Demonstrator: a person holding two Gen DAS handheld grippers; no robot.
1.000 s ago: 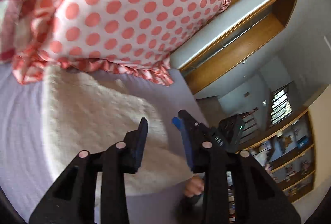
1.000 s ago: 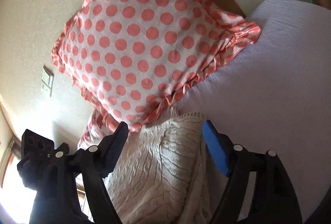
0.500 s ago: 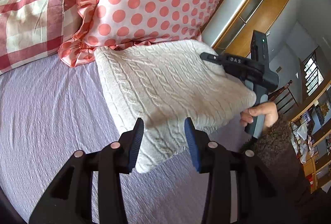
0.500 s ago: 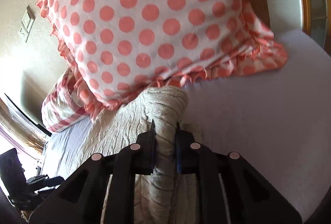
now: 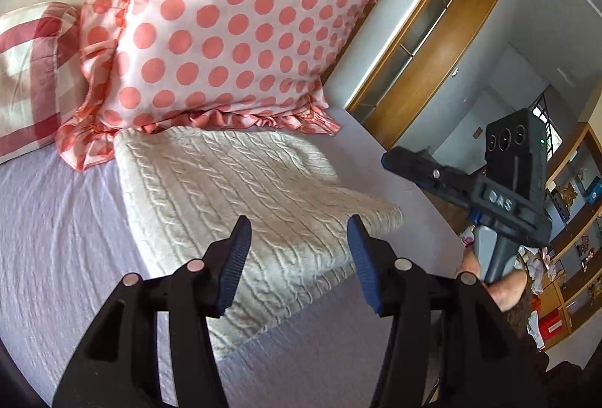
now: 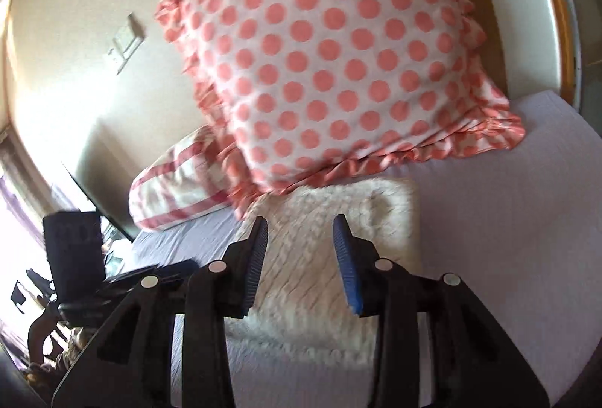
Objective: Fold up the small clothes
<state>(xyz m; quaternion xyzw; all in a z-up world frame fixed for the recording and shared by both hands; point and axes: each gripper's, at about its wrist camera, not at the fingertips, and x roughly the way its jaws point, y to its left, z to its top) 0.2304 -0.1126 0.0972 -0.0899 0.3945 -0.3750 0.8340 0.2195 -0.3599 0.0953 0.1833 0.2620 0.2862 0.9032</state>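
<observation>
A cream cable-knit sweater [image 5: 240, 204] lies folded into a rectangle on the lilac bedsheet, its far edge against the polka-dot pillow. It also shows in the right wrist view [image 6: 338, 250]. My left gripper [image 5: 297, 242] is open and empty, hovering just above the sweater's near edge. My right gripper [image 6: 301, 242] is open and empty above the sweater's other side. The right gripper also shows in the left wrist view [image 5: 399, 159], off the sweater's right edge and apart from it.
A pink polka-dot ruffled pillow [image 5: 233, 24] leans on the wall behind the sweater. A red-and-white checked pillow [image 5: 30, 76] lies to its left. The lilac bedsheet [image 5: 56, 238] spreads around. A wooden wardrobe [image 5: 432, 61] and shelves stand beyond the bed's right edge.
The right gripper, shut on the sweater's edge half a second ago, has let go and opened. Both grippers have drawn back from the sweater, which now lies flat.
</observation>
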